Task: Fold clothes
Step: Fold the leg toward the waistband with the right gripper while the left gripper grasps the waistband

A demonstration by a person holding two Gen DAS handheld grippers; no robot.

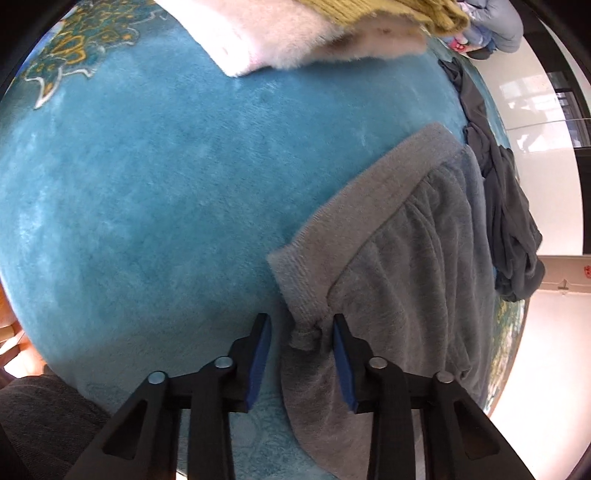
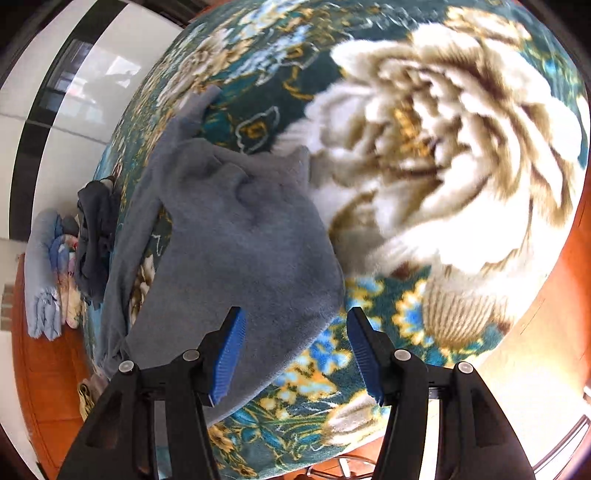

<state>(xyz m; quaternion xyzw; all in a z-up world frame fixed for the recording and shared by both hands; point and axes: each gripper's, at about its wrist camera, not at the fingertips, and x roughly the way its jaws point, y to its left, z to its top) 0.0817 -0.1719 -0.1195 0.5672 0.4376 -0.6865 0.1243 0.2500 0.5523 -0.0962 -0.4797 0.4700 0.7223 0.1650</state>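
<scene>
A grey fleece garment with a ribbed waistband lies on a teal plush blanket. My left gripper is open, its blue pads on either side of the waistband's knotted corner. In the right wrist view the same grey garment lies on the flowered part of the blanket. My right gripper is open just above the garment's lower edge, holding nothing.
A folded pink fluffy piece with a yellow knit on it lies at the far edge. A dark grey garment is bunched at the right, also in the right wrist view. Folded light blue bedding lies at the left.
</scene>
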